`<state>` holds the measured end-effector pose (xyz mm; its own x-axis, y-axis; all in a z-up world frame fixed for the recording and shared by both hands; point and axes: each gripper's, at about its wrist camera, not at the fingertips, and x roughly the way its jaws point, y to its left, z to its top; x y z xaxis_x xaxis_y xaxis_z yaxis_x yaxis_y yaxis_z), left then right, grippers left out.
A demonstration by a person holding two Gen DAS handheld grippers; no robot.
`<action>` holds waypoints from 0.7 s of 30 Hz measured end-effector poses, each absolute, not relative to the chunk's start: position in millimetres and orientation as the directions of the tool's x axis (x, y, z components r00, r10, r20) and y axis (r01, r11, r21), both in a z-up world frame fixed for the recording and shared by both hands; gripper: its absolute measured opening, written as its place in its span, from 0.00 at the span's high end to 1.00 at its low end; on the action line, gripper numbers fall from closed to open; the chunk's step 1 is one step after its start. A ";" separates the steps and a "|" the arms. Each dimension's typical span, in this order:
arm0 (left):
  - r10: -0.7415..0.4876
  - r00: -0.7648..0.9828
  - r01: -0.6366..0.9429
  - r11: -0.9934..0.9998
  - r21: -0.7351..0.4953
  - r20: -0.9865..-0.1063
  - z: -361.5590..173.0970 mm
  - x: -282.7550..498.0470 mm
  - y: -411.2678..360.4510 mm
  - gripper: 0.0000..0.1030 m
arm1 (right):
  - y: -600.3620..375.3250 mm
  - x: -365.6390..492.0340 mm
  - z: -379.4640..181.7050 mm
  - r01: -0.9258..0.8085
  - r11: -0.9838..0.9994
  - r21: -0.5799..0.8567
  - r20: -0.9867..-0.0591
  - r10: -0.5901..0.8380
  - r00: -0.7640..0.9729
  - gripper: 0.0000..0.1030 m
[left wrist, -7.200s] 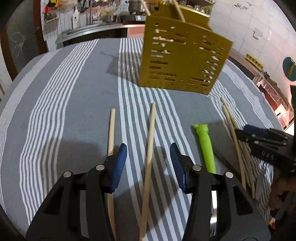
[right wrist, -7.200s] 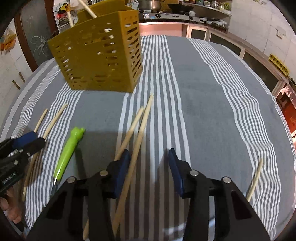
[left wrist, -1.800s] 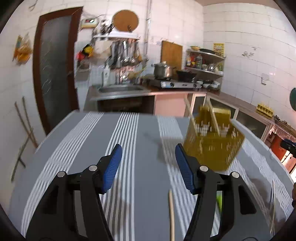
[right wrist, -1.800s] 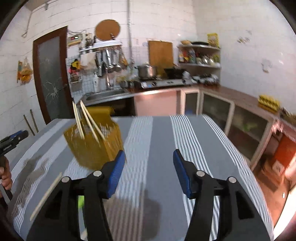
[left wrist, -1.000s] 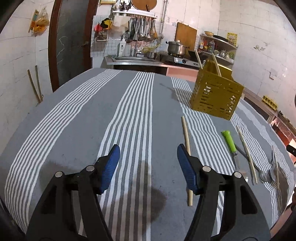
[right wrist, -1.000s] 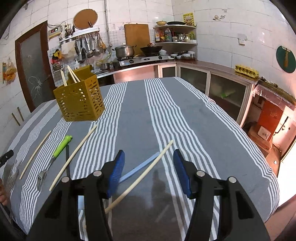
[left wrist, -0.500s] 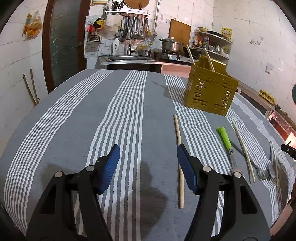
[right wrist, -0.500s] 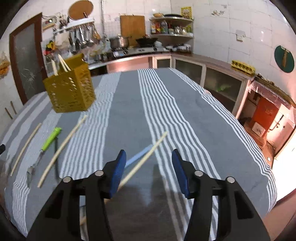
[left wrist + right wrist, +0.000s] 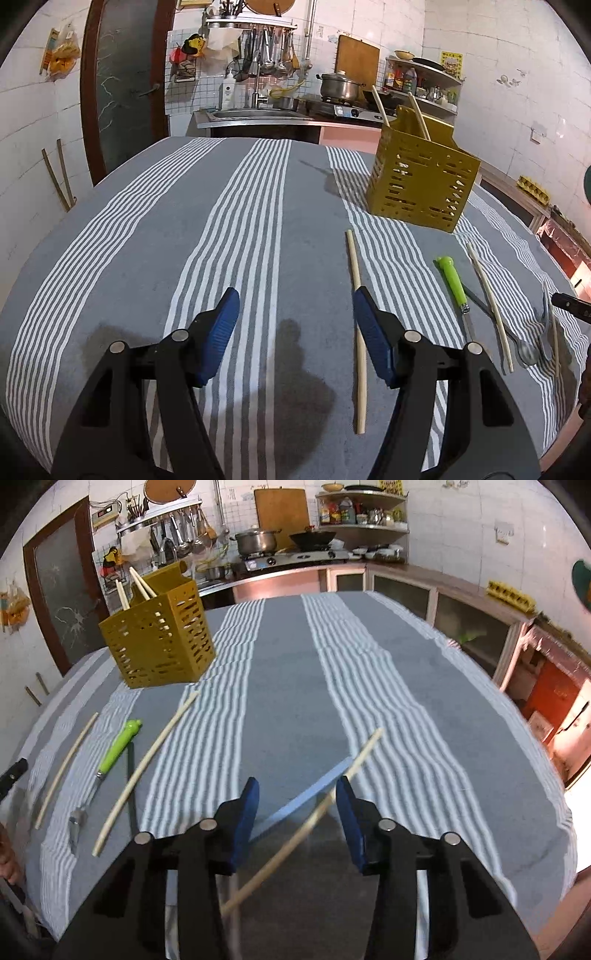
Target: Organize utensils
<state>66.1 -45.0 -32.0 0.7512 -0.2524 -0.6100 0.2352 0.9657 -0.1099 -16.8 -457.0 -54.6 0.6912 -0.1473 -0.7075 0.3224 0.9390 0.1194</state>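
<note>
Left gripper (image 9: 295,317) and right gripper (image 9: 297,805) jaws apart, empty; right blurred chopstick (image 9: 314,816) runs under it, near end hidden.

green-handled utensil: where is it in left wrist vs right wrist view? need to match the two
Left wrist: green-handled utensil lies right of centre on the striped cloth, right of the left gripper.
Right wrist: it lies at left, between two loose chopsticks, left of the right gripper.
Shared landmark: the yellow utensil holder, upper right in the left view and upper left in the right view, beyond the utensil's green end.
</note>
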 end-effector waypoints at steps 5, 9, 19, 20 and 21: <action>-0.254 0.739 0.250 0.964 -0.097 -0.624 -33.4 75.3 -54.4 0.39 | -453.7 -3.6 -64.7 0.335 0.937 0.101 -0.752 -0.149 0.642 0.60; -0.248 0.724 0.255 0.963 -0.085 -0.644 -37.7 86.8 -60.9 0.39 | -457.3 6.2 -72.2 0.348 0.932 0.102 -0.783 -0.141 0.606 0.62; -0.230 0.660 0.288 0.957 -0.041 -0.715 -48.2 123.5 -85.7 0.39 | -465.3 40.5 -78.7 0.337 0.939 0.061 -0.797 -0.158 0.584 0.71; -0.233 0.659 0.296 0.954 -0.039 -0.715 -46.3 125.7 -88.5 0.39 | -466.2 43.2 -78.3 0.336 0.940 0.057 -0.799 -0.159 0.580 0.74; -0.238 0.656 0.301 0.953 -0.040 -0.717 -44.8 127.4 -90.3 0.39 | -467.0 45.7 -77.6 0.334 0.941 0.053 -0.800 -0.160 0.578 0.77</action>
<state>127.4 -90.3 -44.8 0.6556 -0.2375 -0.7167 0.3010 0.9528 -0.0404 45.7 -467.0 -77.6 0.5779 -0.1597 -0.8003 0.3340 0.9411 0.0533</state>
